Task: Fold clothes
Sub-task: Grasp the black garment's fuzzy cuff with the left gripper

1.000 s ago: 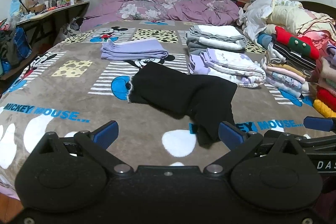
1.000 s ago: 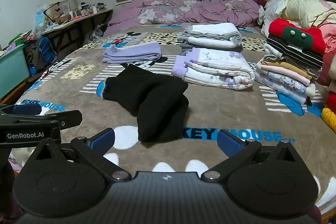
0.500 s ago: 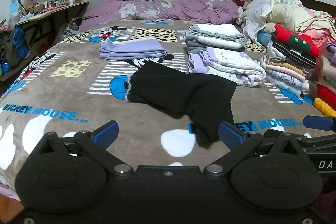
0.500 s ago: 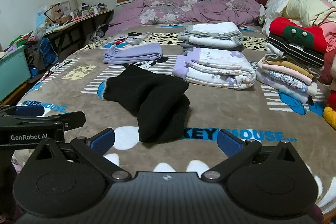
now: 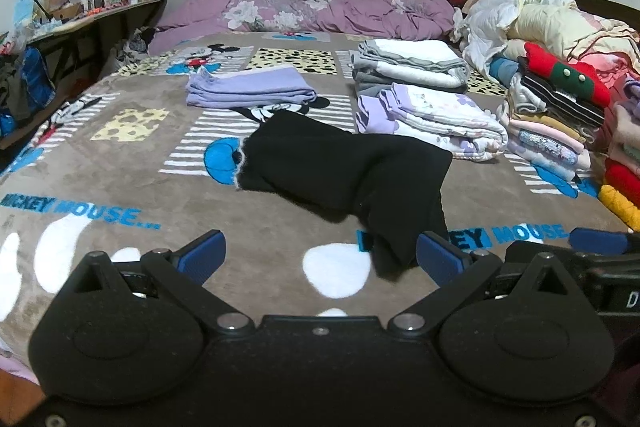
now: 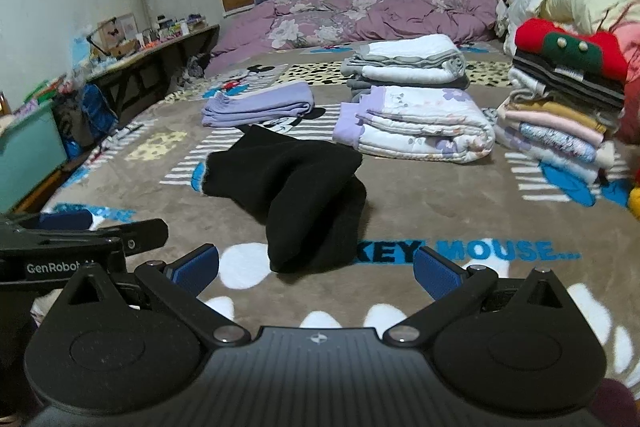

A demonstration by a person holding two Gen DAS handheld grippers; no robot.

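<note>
On the bed's brown cartoon blanket [image 5: 120, 187], mid-bed, lies a black garment [image 5: 344, 171], roughly folded, one end bunched and trailing toward the near edge; in the right view it sits as a thick doubled lump [image 6: 296, 195]. Left claw [image 5: 320, 259] low over near edge, fingers spread wide, nothing between them; its right blue pad [image 5: 436, 255] just beside the garment's trailing end, contact unclear. Right claw [image 6: 316, 267] likewise spread wide and empty, garment just ahead of it, apart. Right claw's tip also visible at right margin of left view. Behind the garment: folded lilac piece [image 5: 248, 91], floral quilted stack [image 5: 432, 123], grey-white stack [image 5: 412, 67]. Tall stack topped by red-and-green sweater [image 6: 568, 51] along the right side. Purple duvet [image 5: 312, 11] crumpled at the headboard. Cluttered bench [image 6: 152, 43] against left wall.
</note>
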